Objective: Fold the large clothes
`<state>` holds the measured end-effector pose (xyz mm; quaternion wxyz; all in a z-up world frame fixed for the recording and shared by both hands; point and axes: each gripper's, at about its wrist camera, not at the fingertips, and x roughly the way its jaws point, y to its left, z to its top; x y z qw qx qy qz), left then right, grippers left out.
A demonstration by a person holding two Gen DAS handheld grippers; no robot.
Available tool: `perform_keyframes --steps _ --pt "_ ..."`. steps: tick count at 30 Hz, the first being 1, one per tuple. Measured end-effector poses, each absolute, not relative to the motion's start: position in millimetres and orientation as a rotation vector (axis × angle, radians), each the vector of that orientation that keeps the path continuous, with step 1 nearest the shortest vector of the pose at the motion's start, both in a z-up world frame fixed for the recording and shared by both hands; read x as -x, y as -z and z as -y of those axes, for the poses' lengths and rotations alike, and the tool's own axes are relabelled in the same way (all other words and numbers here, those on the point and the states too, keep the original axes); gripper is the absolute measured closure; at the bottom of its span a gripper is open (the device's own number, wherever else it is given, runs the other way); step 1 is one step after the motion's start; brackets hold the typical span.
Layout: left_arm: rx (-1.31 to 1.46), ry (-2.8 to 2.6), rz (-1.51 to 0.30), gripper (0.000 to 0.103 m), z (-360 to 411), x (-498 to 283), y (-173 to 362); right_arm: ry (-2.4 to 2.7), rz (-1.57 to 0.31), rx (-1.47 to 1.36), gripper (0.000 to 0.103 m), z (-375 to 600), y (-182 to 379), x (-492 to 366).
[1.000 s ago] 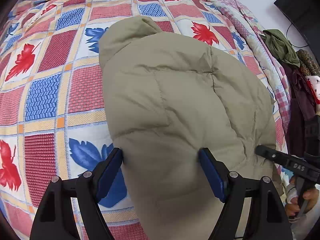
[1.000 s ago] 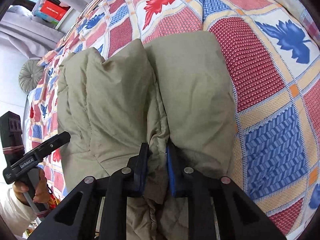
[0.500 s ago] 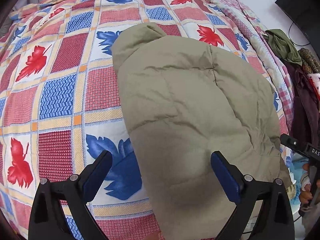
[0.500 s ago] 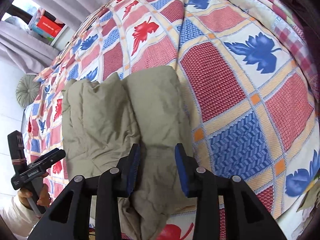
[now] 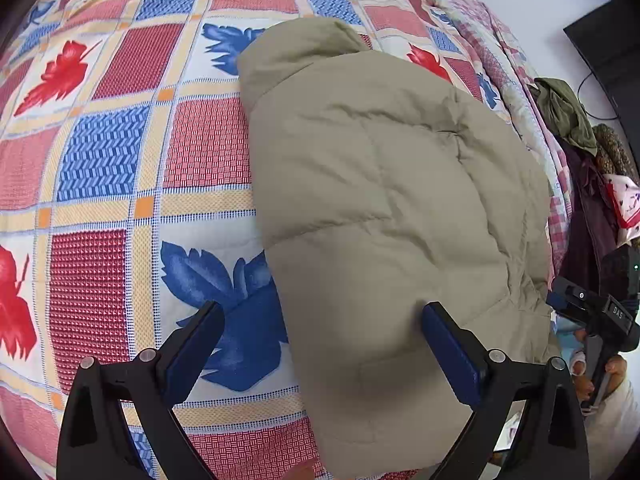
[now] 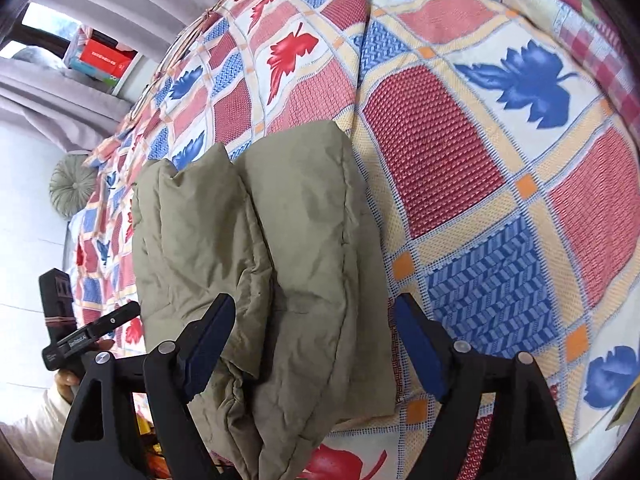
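Right wrist view, right gripper [image 6: 310, 342] jaws just spreading, khaki jacket [image 6: 288, 240] loose between them

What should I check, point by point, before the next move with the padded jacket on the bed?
1. Left tongs free of cloth: ok, open, pads off the jacket.
2. Right tongs released: ok, jaws have just been opening; the jacket lies between them, unpinched.
3. Jacket folded into a compact bundle: ok, two padded layers lie side by side.
4. Jacket fully on the bedspread: not ok, its near end hangs past the bed edge.
5. Sleeves tucked inside: cannot tell.
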<state>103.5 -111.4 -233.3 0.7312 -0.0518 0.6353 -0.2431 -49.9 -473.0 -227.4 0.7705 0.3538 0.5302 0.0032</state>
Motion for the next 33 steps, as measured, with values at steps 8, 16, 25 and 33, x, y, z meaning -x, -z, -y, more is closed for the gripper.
perform_keyframes --steps 8,16,25,33 --pt "0.262 0.597 -1.452 0.004 97 -108 252 -0.046 -1.178 -0.869 0.018 482 258 44" --pt "0.370 0.656 -1.472 0.004 85 -112 268 -0.124 -1.209 -0.887 0.018 480 280 35" --pt "0.523 0.766 -1.490 0.004 95 -120 289 -0.266 -1.171 -1.056 0.018 476 304 12" --pt "0.532 0.761 -1.479 0.004 95 -133 297 -0.427 -1.125 -1.014 0.000 463 278 -11"
